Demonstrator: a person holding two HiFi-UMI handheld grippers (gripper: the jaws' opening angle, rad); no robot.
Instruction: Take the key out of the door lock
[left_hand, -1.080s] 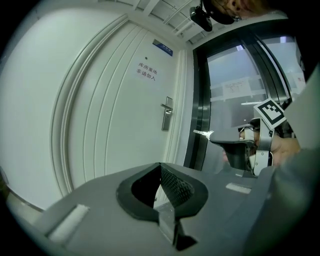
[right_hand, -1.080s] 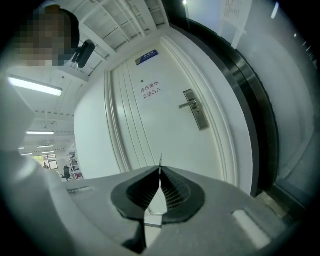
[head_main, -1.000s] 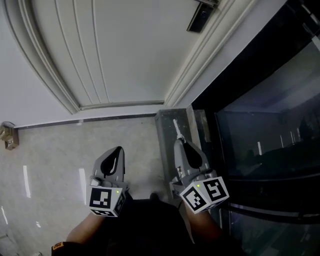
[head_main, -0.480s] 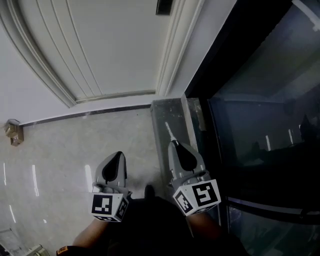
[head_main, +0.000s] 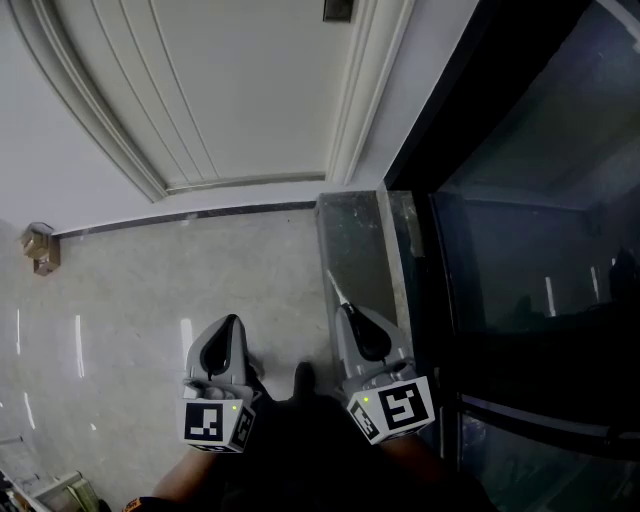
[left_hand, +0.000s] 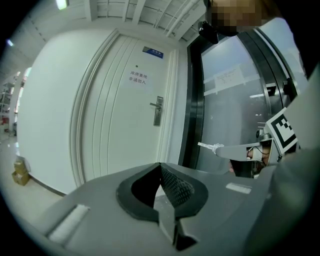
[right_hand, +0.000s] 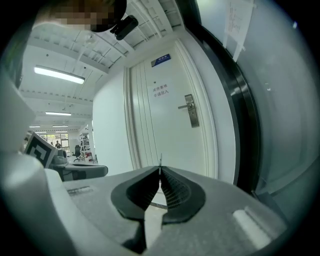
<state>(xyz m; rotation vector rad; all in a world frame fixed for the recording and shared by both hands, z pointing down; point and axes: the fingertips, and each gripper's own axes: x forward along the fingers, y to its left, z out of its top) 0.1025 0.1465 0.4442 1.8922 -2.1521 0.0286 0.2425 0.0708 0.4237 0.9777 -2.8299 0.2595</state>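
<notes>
The white door's lock plate with its lever handle (head_main: 338, 10) shows at the top of the head view, far from both grippers; it also appears as the lock plate (left_hand: 158, 111) and lock plate (right_hand: 190, 111) in the gripper views. My right gripper (head_main: 347, 308) is shut on a thin metal key (head_main: 335, 288) that sticks out beyond its tips. The key (left_hand: 210, 146) shows side-on in the left gripper view, and edge-on as a sliver, key (right_hand: 160, 161), above the right gripper (right_hand: 160, 169). My left gripper (head_main: 232, 322) is shut on nothing, as the left gripper (left_hand: 160, 165) view confirms.
A black-framed glass wall (head_main: 520, 200) runs along the right, with a dark stone threshold strip (head_main: 350, 250) at its foot. A small cardboard box (head_main: 40, 248) sits on the pale tiled floor at the left. Two small signs (left_hand: 141, 65) hang on the door.
Both grippers have drawn back from the door and sit lower in the head view, the key still in the right one. The head view has shifted slightly.
</notes>
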